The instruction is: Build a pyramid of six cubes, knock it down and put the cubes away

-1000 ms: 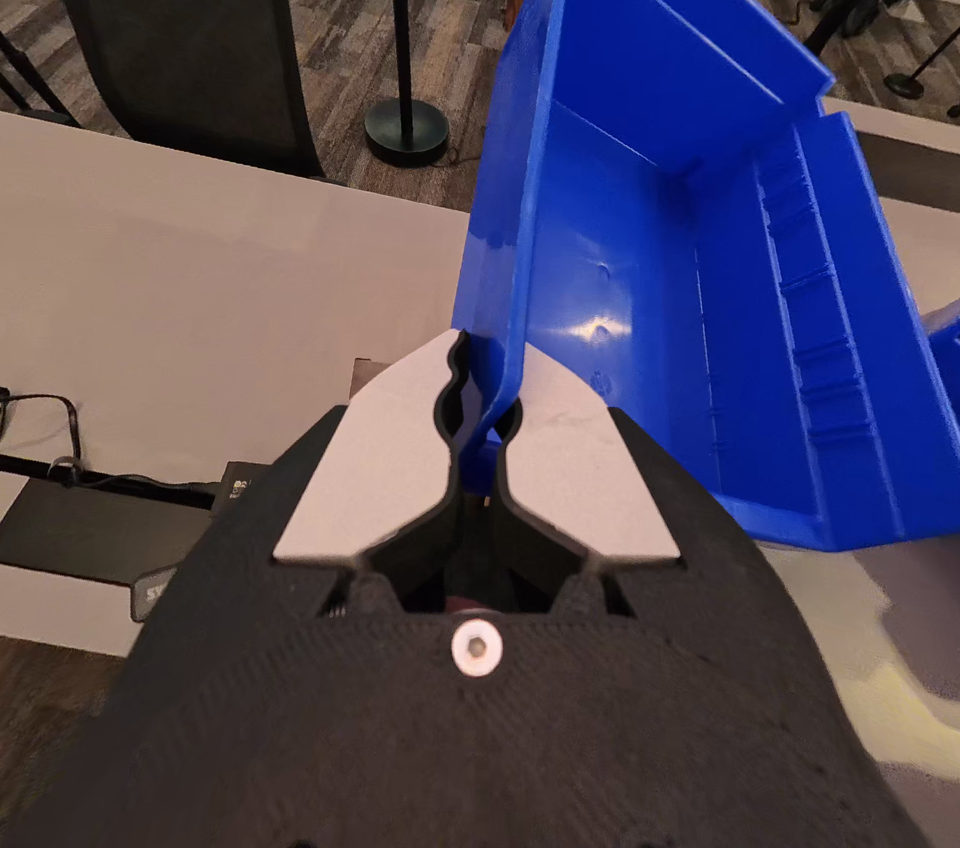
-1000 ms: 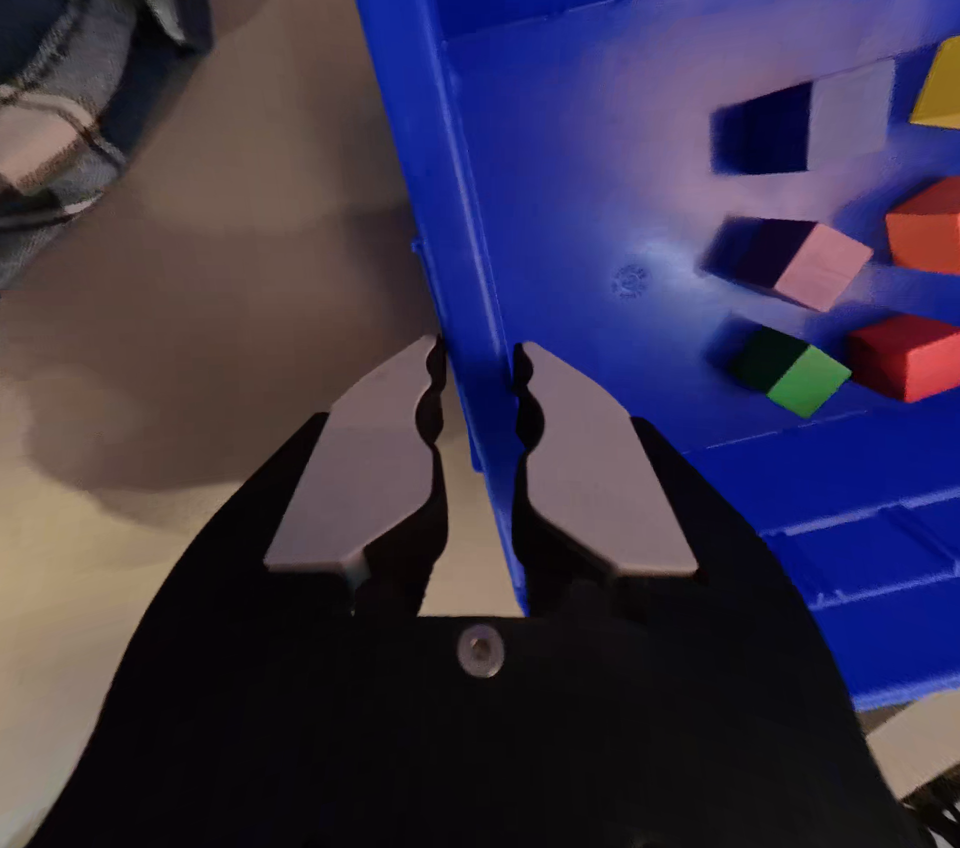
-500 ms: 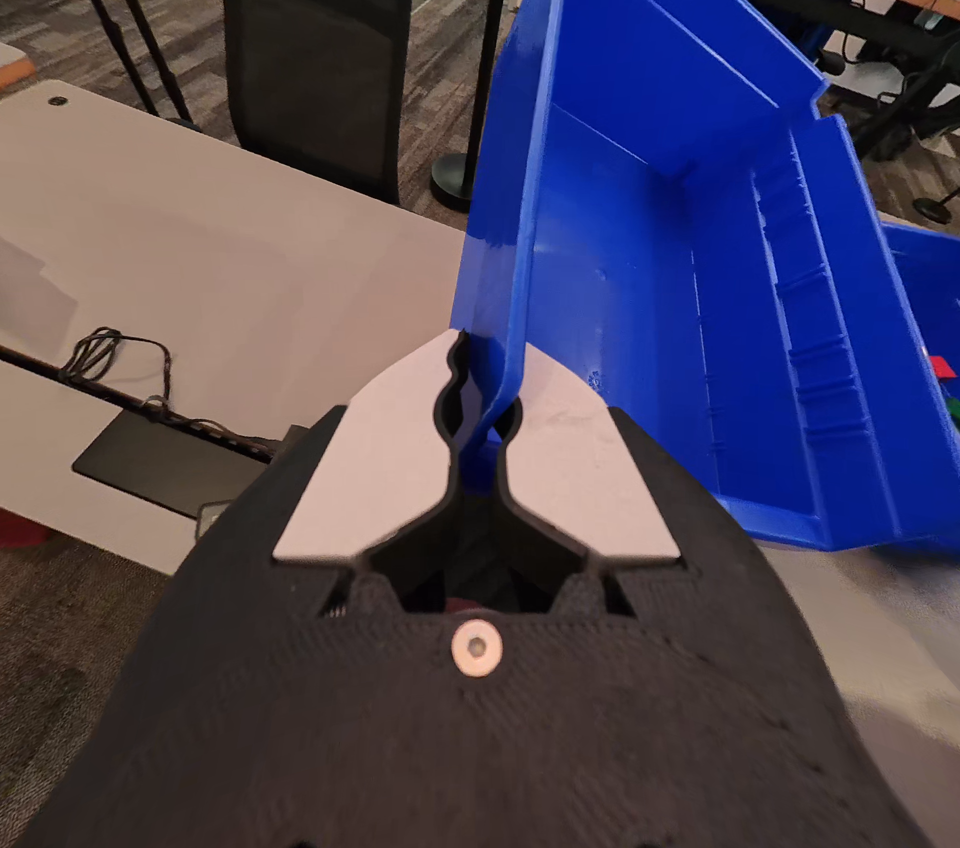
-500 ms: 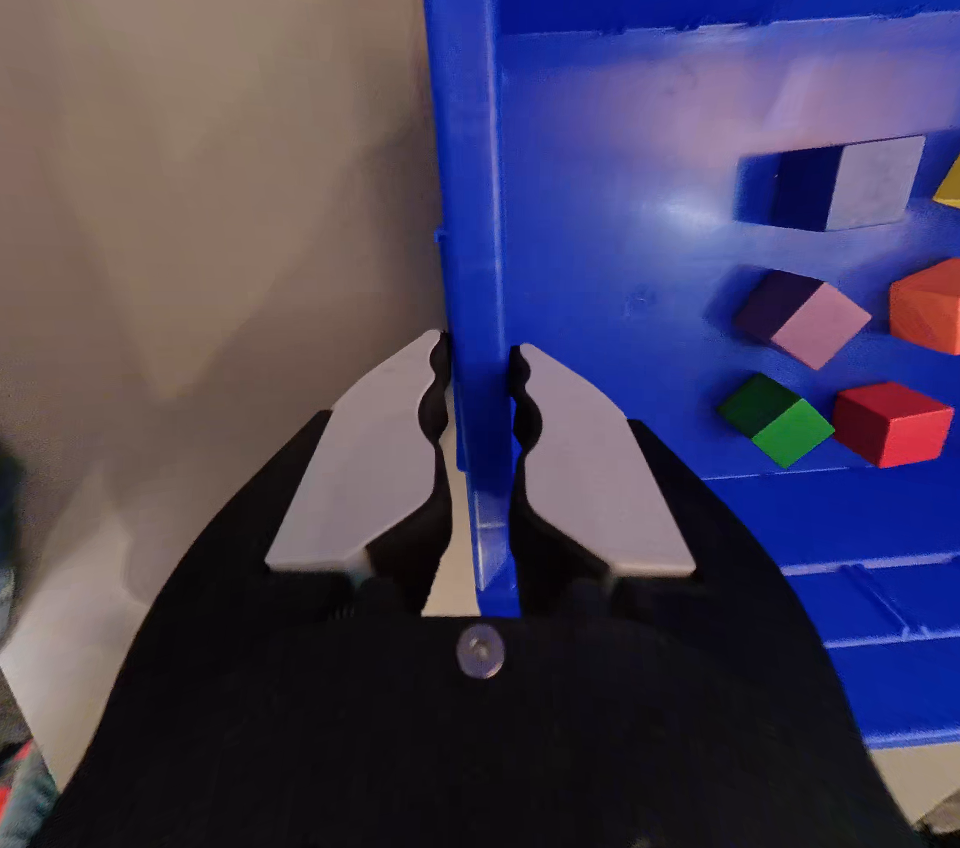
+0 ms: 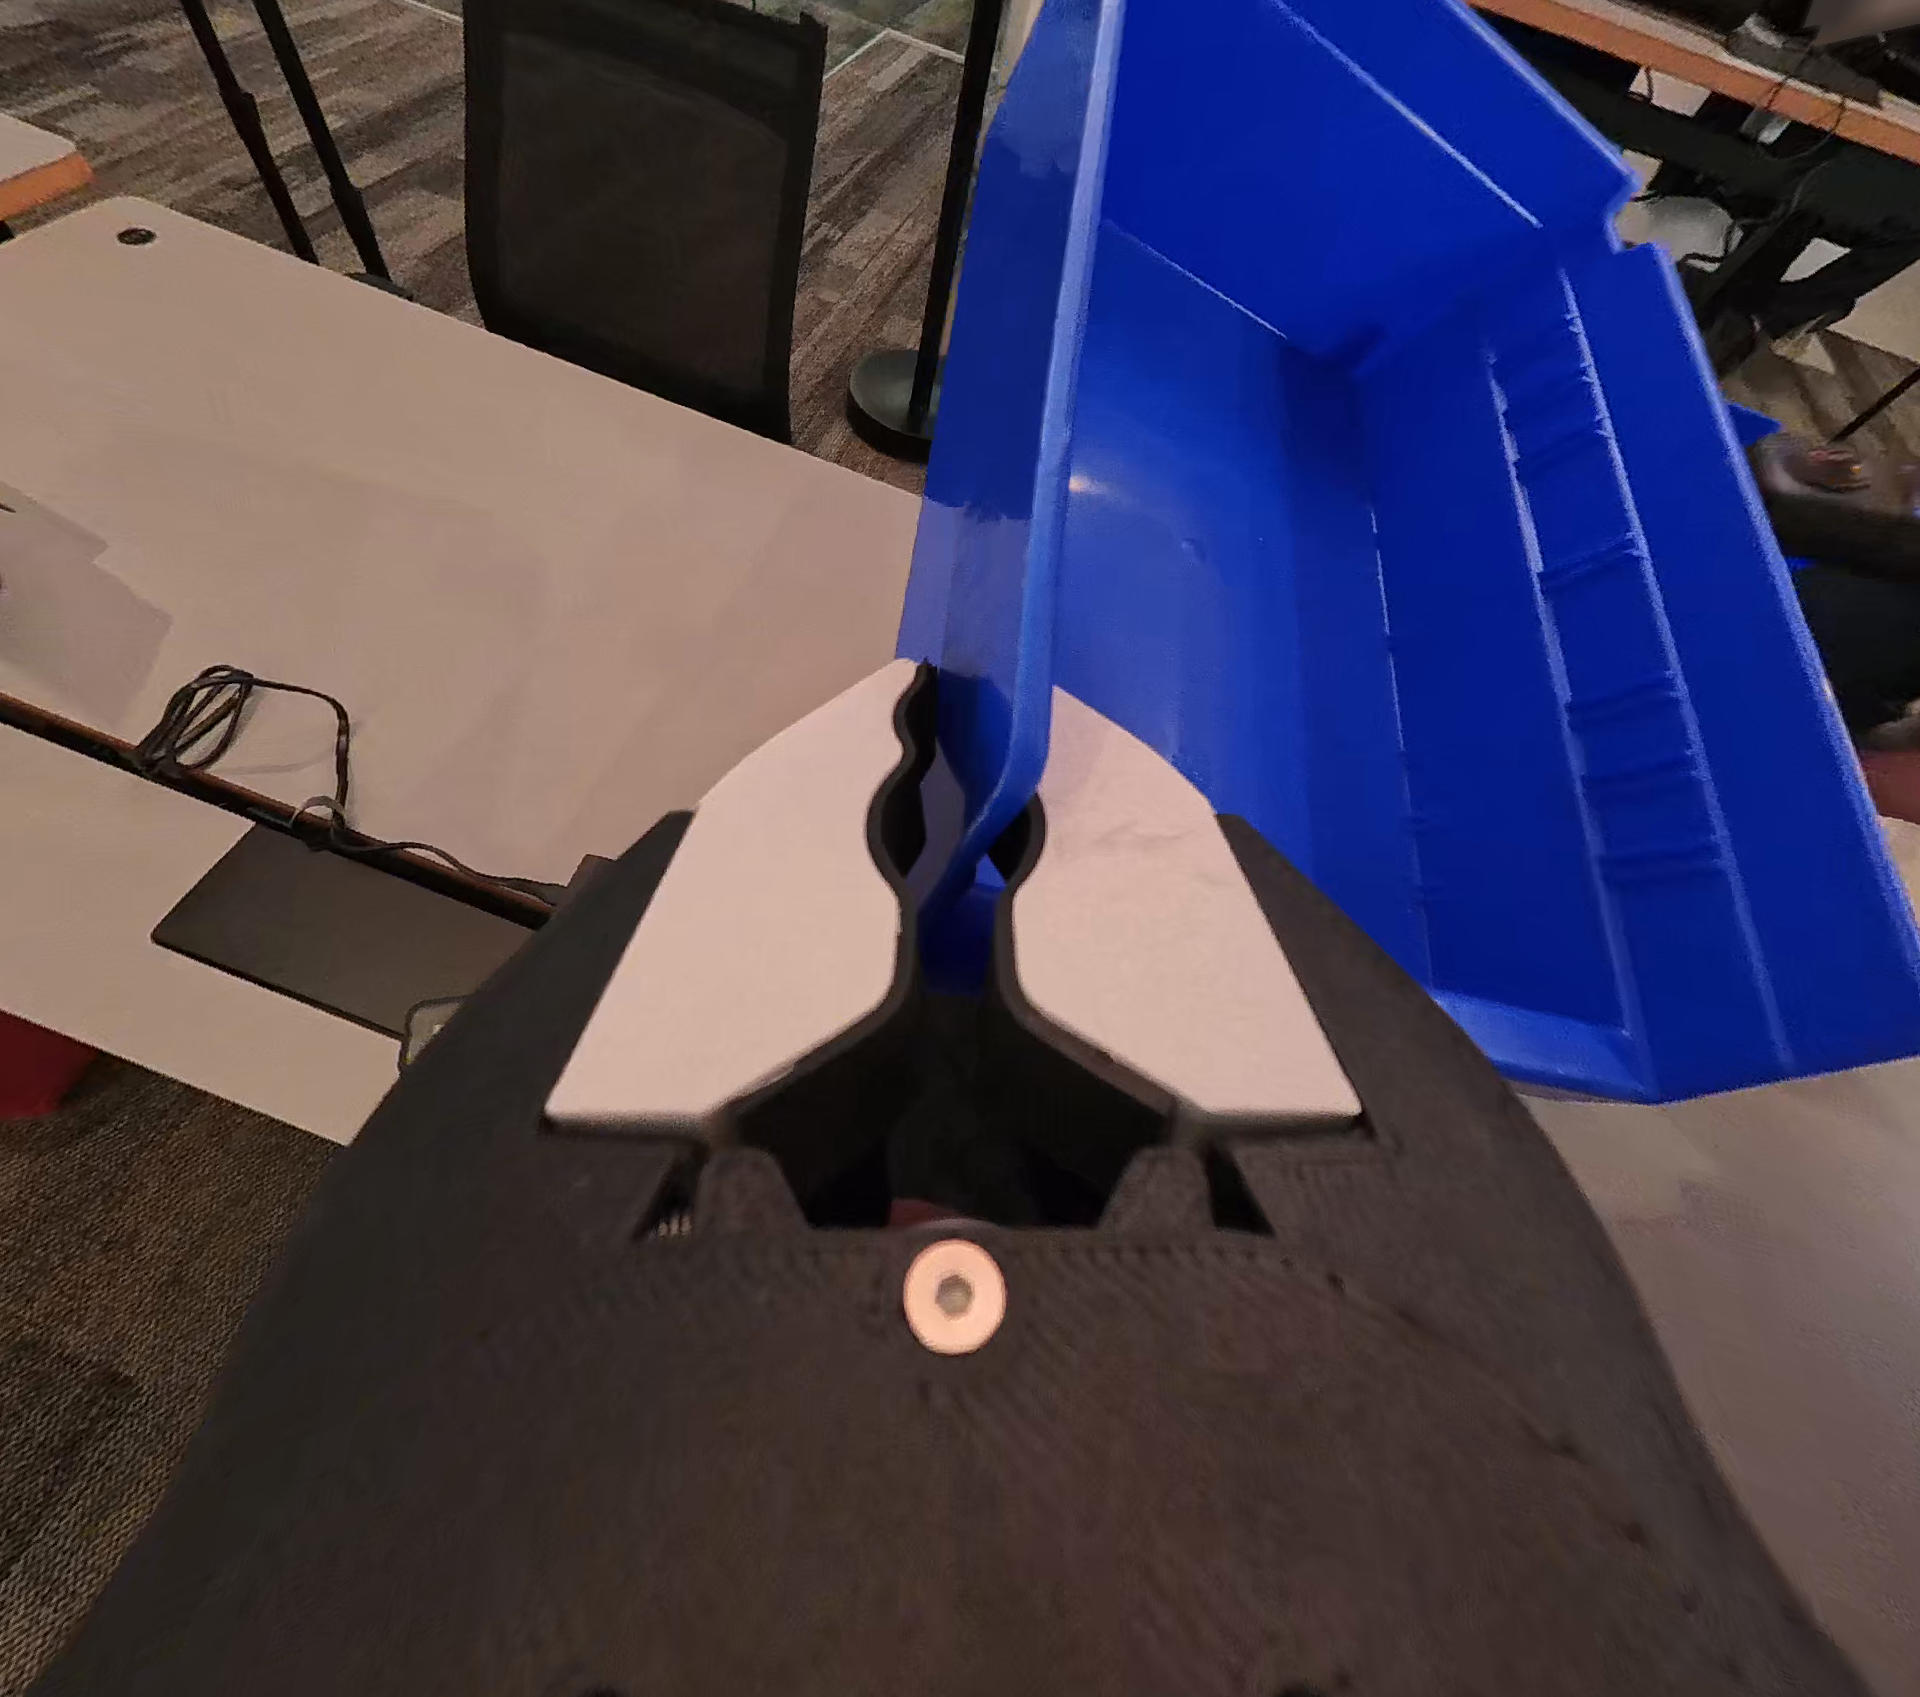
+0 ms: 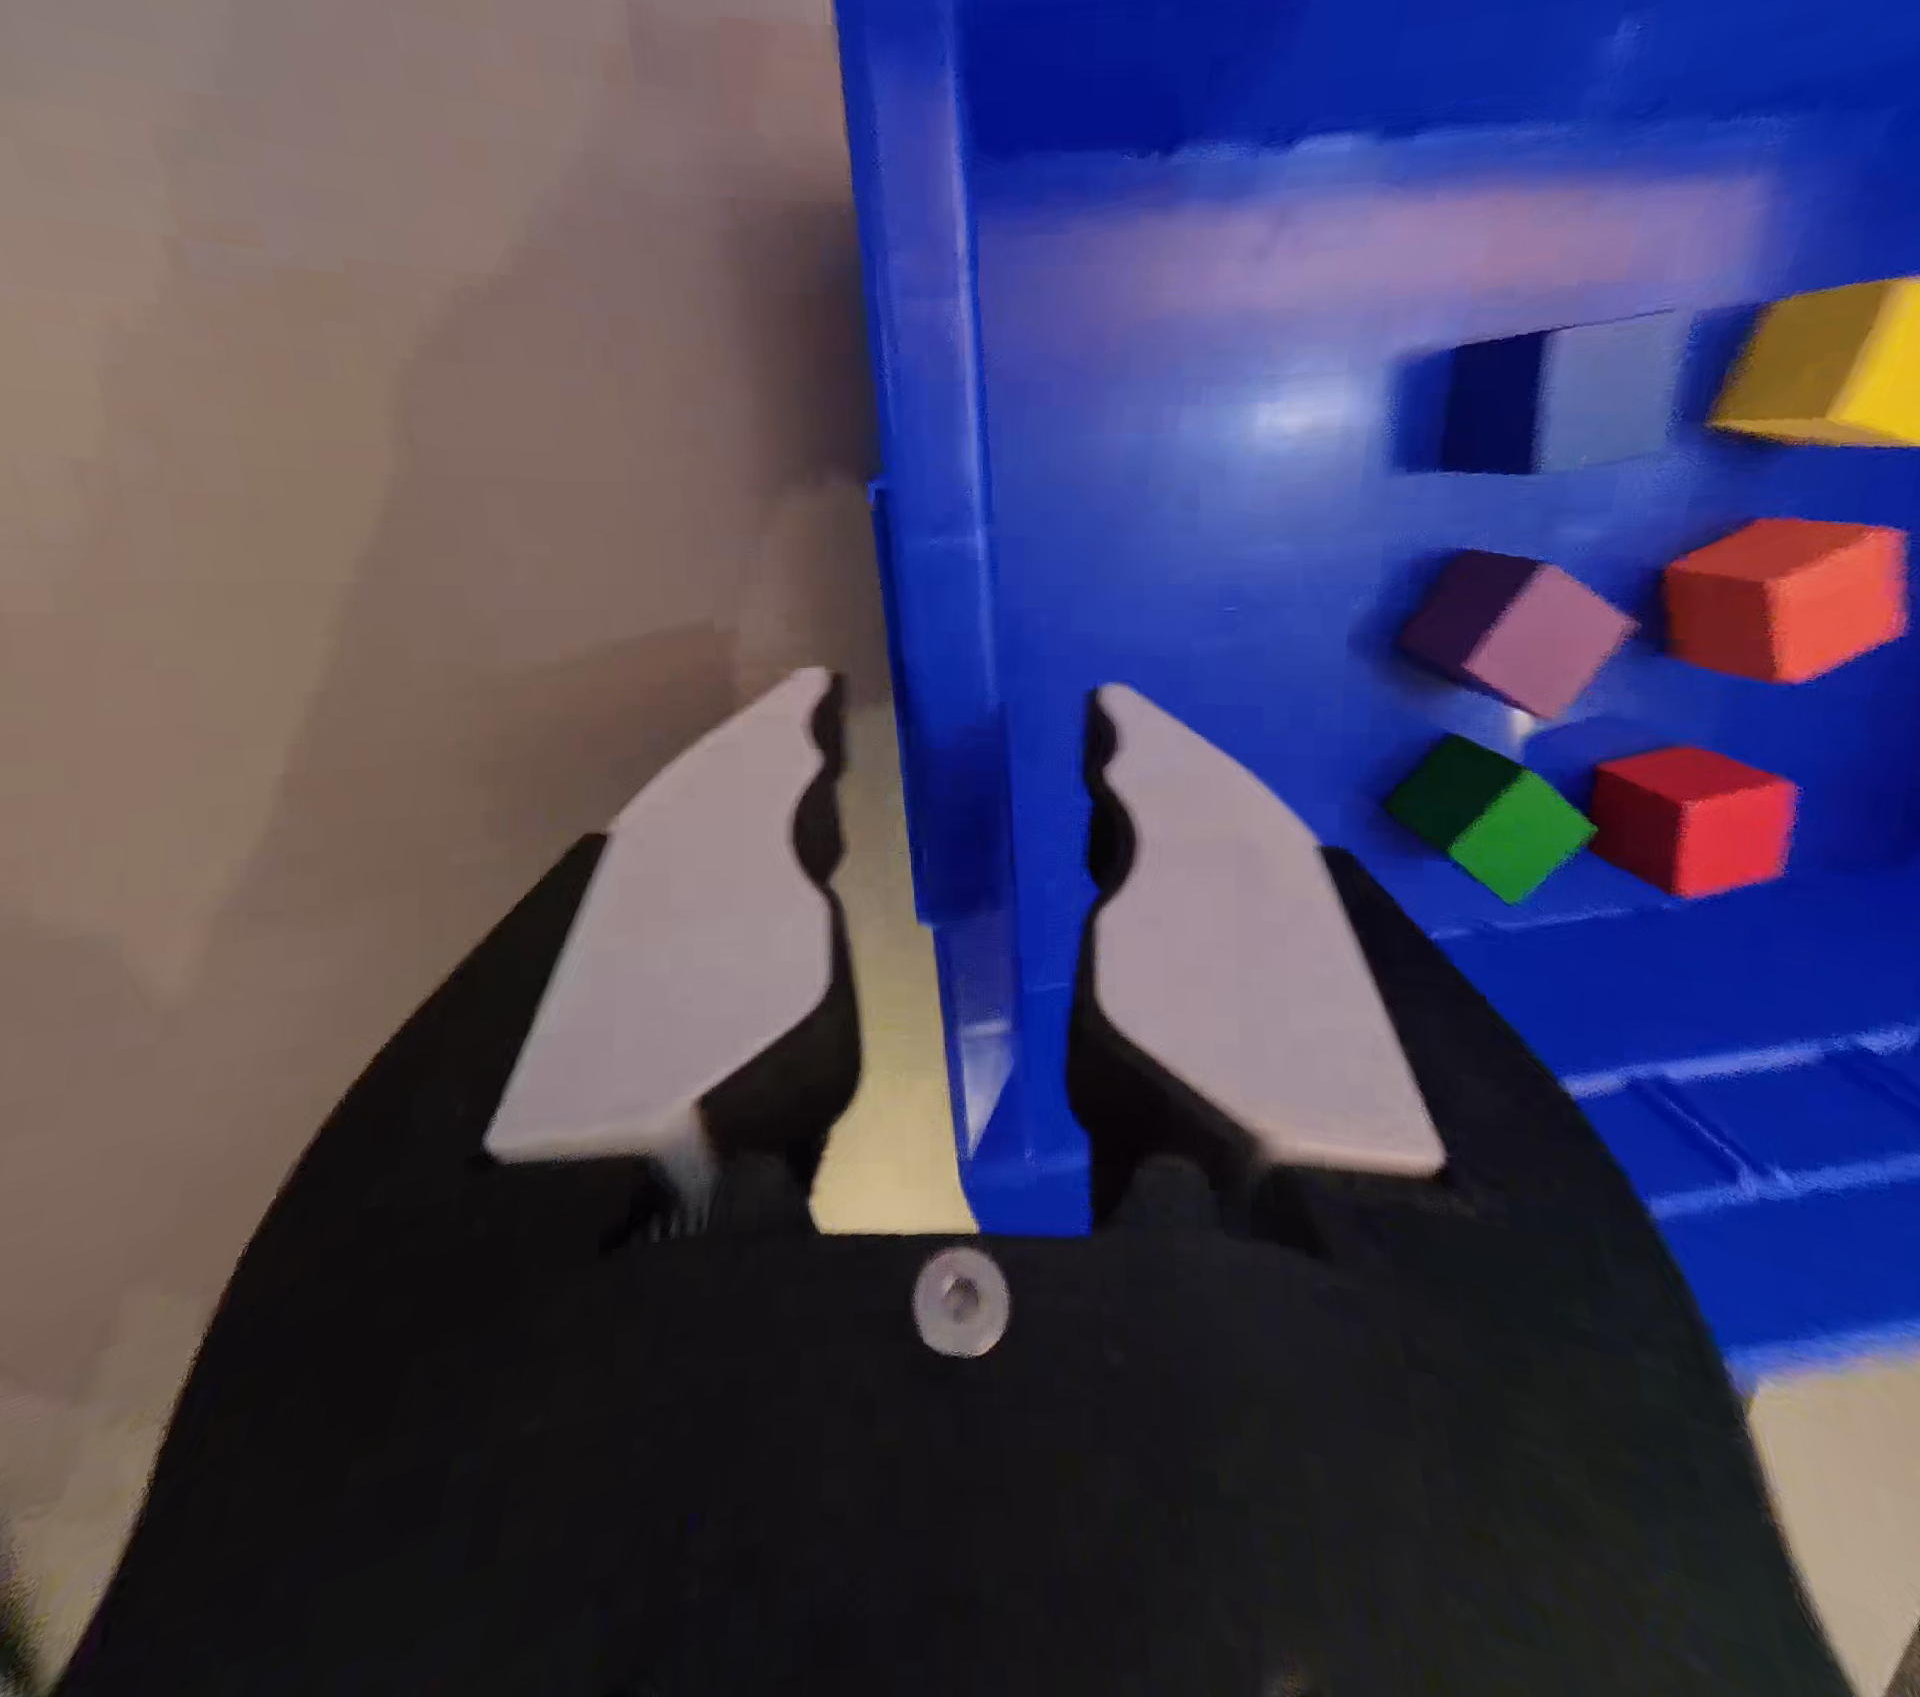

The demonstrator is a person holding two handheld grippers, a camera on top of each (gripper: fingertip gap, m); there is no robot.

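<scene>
Resting on a pale table [image 5: 436,525], blue bin [image 5: 1247,608] clamped by left gripper [image 5: 971,743]; right gripper [image 6: 961,702] apparently apart astride another bin wall [image 6: 966,608].

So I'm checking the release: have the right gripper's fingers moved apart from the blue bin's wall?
Yes. The right gripper has opened: its left finger now stands clear of the blue bin wall it clamped earlier.

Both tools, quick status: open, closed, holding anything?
Left tool: closed on the empty blue bin's wall.
Right tool: open, straddling the wall of the bin with cubes, not gripping.
</scene>
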